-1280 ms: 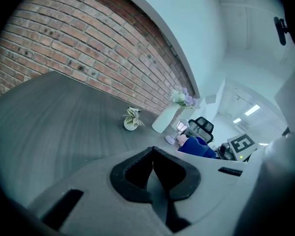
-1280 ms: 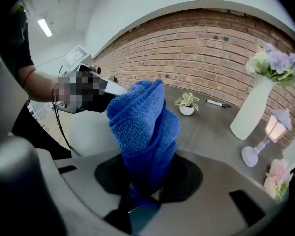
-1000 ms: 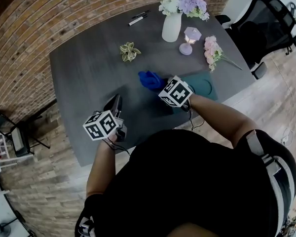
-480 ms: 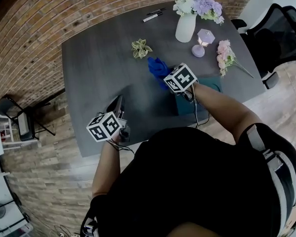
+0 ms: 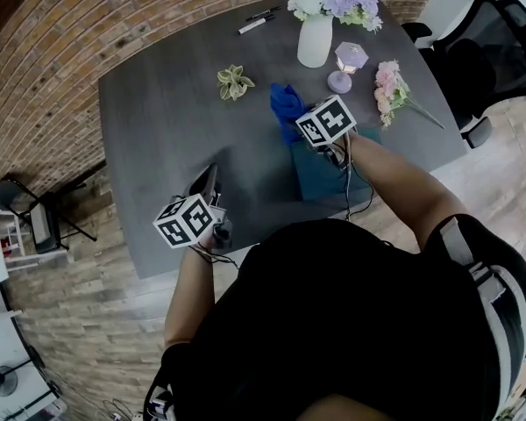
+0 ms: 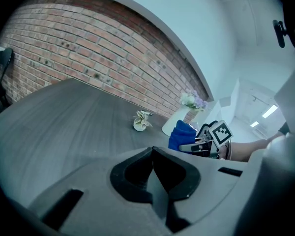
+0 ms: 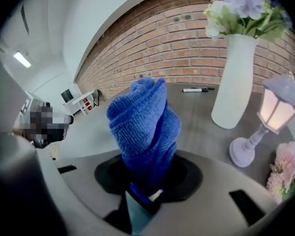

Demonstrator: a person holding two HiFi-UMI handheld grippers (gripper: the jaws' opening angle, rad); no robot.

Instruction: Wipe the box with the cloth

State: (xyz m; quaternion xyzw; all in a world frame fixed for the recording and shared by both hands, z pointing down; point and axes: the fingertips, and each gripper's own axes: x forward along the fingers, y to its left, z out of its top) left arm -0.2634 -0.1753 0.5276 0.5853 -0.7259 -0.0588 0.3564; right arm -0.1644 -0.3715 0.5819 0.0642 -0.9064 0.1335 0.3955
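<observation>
My right gripper (image 7: 146, 193) is shut on a bunched blue cloth (image 7: 145, 122), which sticks up out of its jaws. In the head view that gripper (image 5: 302, 130) holds the cloth (image 5: 285, 108) just past the far left corner of a teal box (image 5: 320, 181) on the dark table (image 5: 158, 121); my right arm covers part of the box. My left gripper (image 5: 203, 183) hangs near the table's front left, shut and empty. From the left gripper view its jaws (image 6: 152, 154) meet, and the cloth (image 6: 182, 134) shows beyond them.
A white vase of flowers (image 5: 316, 38), a small lilac lamp (image 5: 342, 64) and a pink flower spray (image 5: 390, 86) stand beyond the box. A little potted plant (image 5: 234, 82) and pens (image 5: 259, 20) lie farther left. A black office chair (image 5: 500, 33) is off the table's right.
My right gripper has carried the blue cloth farther from me, from beside the box's left side to its far corner. The left gripper has stayed put.
</observation>
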